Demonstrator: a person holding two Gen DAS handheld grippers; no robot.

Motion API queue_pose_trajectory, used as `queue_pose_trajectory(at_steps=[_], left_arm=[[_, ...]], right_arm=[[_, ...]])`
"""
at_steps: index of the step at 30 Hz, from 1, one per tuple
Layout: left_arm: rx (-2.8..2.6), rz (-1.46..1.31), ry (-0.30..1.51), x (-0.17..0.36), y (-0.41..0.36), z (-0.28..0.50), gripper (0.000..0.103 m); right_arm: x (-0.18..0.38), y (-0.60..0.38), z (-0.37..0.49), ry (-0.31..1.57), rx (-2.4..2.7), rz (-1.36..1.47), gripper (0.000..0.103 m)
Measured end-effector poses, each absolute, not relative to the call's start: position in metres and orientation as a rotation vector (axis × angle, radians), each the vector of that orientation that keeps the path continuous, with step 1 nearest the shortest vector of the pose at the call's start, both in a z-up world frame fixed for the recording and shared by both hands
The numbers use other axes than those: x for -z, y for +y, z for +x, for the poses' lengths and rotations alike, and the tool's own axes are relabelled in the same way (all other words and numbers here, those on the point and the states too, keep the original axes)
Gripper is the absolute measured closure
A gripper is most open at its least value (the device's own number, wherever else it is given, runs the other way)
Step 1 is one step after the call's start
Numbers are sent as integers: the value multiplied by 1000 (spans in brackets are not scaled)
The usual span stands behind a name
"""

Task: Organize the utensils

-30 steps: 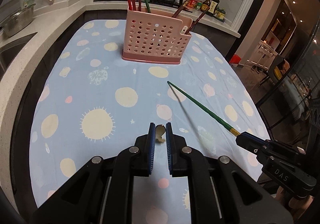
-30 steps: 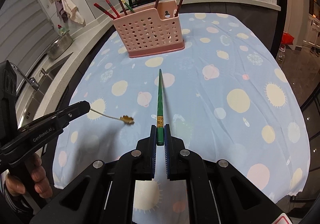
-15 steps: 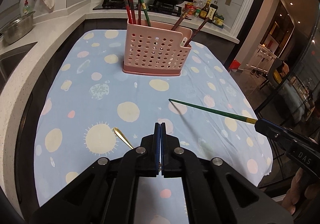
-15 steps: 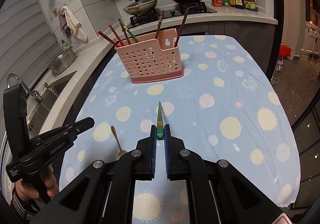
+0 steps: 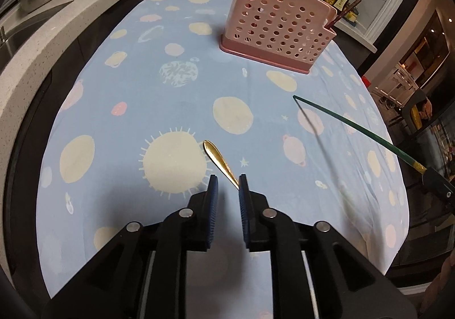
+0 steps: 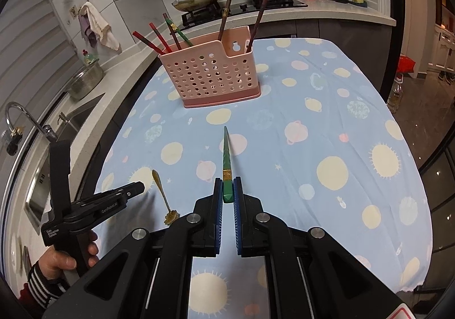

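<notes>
Left gripper (image 5: 227,185) jaws parted, hovering just over the gold spoon (image 5: 219,159), holding nothing; the handle end sits between the fingers, touching the right pad or not, can't tell. Spoon lies flat on the planet-print tablecloth (image 5: 136,108), bowl pointing to 11 o'clock, ornate handle end near the front edge.

Right gripper (image 6: 226,191) clamped on the butt of the green chopstick (image 6: 226,159), tip aimed at 12 o'clock toward the pink holder (image 6: 212,77).

Holder stands at 12 o'clock, already stocked with red, brown and green-tipped sticks. Likely mostly done: chopstick and spoon left to stow.

Chopstick: slim, tapered, gold band near the grip.
</notes>
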State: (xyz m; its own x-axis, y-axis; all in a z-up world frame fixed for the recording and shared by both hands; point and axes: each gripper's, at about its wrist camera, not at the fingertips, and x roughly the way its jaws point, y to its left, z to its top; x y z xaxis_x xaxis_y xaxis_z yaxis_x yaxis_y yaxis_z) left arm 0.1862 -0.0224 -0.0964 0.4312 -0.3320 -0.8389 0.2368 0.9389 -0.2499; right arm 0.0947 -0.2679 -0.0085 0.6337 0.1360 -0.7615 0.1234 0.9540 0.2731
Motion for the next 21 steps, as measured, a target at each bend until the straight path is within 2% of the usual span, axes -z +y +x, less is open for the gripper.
queue_pose_trajectory(at_steps=[1, 3, 9, 14, 17, 21], left_arm=[[363, -104, 1073, 96, -24, 183, 70], [383, -104, 1093, 100, -31, 173, 67], [408, -64, 1158, 124, -55, 157, 67], [394, -23, 1132, 125, -60, 155, 68], [391, 14, 1116, 125, -62, 150, 72], [428, 15, 1121, 125, -64, 143, 89]], right_arm=[[10, -268, 96, 893, -6, 316, 96], [13, -268, 99, 901, -3, 318, 96], [16, -263, 103, 914, -13, 312, 96], [17, -263, 103, 918, -16, 317, 96], [20, -263, 103, 920, -17, 322, 96], [21, -262, 102, 924, -21, 325, 96]])
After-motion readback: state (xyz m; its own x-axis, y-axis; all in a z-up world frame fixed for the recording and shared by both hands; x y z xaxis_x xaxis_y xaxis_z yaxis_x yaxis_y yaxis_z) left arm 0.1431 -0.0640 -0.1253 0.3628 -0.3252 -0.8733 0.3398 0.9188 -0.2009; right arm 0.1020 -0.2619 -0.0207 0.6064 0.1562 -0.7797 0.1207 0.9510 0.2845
